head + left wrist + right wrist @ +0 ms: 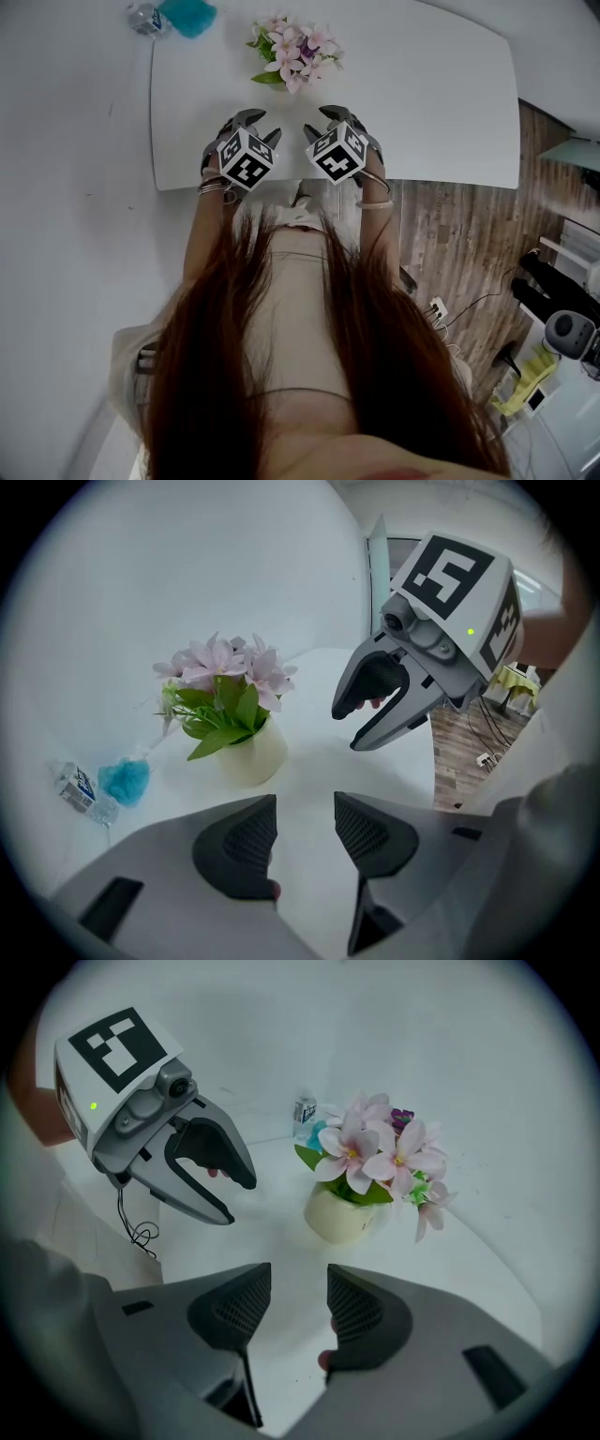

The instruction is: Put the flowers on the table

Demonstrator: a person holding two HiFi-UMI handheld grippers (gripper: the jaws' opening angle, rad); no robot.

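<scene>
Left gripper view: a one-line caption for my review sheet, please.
Potted pink flowers stand on the white table, just beyond the open, empty left gripper; the right gripper hovers alongside.

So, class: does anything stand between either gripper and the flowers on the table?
Nothing visible does. Only bare table lies between the flowers in their pot and the left gripper and right gripper, both open and empty. The small bottle lies well off to one side.
</scene>
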